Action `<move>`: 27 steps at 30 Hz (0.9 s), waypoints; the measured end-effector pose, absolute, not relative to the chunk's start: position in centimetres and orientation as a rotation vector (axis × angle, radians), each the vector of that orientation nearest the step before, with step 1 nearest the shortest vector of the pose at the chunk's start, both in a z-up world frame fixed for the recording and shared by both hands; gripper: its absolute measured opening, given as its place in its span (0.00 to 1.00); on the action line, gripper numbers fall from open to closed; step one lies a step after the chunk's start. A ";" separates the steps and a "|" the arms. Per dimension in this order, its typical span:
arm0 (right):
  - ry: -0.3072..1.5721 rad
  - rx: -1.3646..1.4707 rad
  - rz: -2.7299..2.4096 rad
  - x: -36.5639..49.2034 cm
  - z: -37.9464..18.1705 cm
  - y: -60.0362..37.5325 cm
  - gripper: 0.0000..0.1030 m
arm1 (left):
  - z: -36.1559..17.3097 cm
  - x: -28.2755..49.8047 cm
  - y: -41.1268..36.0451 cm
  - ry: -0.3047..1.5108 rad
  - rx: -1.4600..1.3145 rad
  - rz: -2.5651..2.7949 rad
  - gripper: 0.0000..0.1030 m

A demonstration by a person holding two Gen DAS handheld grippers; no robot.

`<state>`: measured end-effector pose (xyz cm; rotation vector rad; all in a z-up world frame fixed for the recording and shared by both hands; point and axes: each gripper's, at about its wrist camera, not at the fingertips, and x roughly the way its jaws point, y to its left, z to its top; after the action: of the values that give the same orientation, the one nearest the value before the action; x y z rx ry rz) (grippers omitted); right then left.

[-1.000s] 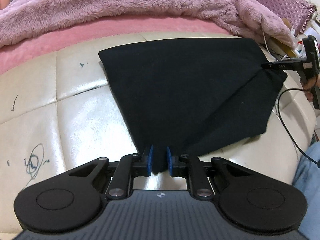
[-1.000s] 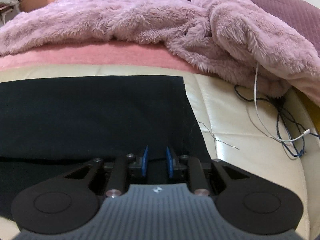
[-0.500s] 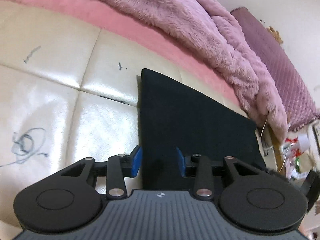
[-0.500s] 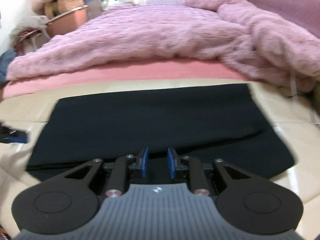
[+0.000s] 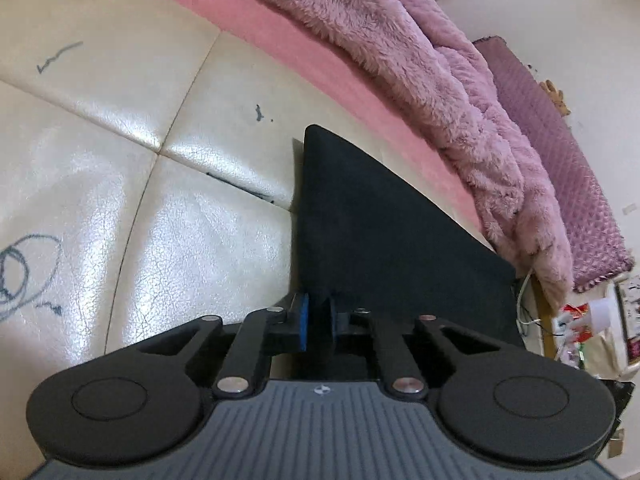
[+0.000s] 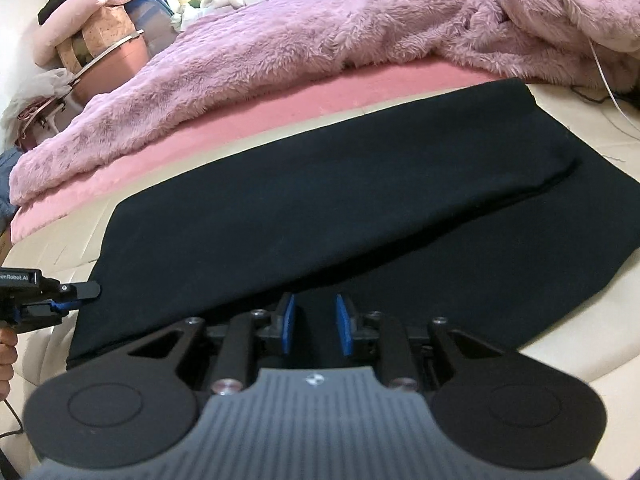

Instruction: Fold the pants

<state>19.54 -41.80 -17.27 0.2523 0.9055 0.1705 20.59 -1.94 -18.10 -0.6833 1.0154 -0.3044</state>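
Note:
The black pants (image 6: pixel 320 200) lie folded lengthwise on the cream padded surface (image 5: pixel 120 184), the upper layer stopping short of the near edge. My left gripper (image 5: pixel 318 316) is at the pants' (image 5: pixel 380 232) near left corner. Its jaws are closing and the blue pads pinch the cloth's edge. From the right wrist view the left gripper (image 6: pixel 94 290) shows at the pants' left end, held by a hand (image 6: pixel 6 344). My right gripper (image 6: pixel 316 324) hovers over the near edge, its pads a little apart with flat cloth showing in the gap.
A fluffy mauve blanket (image 6: pixel 320 28) and a pink sheet (image 6: pixel 280 108) border the far side of the pants. Cables (image 6: pixel 608 92) lie at the right end. Pen scribbles (image 5: pixel 16 268) mark the cream surface on the left. Bags and a pink bin (image 6: pixel 100 52) stand far left.
The left gripper let go of the cloth, rolled, dropped to the pants' corner and closed on it. The right gripper slid along the near edge and its pads spread slightly.

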 end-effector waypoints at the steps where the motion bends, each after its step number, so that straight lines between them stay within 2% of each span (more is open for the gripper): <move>1: 0.908 0.241 0.170 19.5 -17.4 -41.7 0.19 | -17.8 20.6 -2.2 1.016 -0.669 -0.290 0.08; 8: 0.970 0.190 0.205 19.0 -17.2 -39.0 0.19 | -16.0 19.2 1.3 1.083 -0.584 -0.210 0.07; 20: 1.124 0.137 0.527 14.4 -16.6 -23.7 0.19 | -13.1 15.9 14.8 1.182 -0.429 0.001 0.07; 27: 1.127 0.102 0.580 14.0 -16.7 -20.1 0.19 | -13.4 16.2 15.9 1.192 -0.397 0.023 0.08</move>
<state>14.02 -20.09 -16.65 0.1019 1.1274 0.5799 16.22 15.93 -13.36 -0.3970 1.1918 0.0226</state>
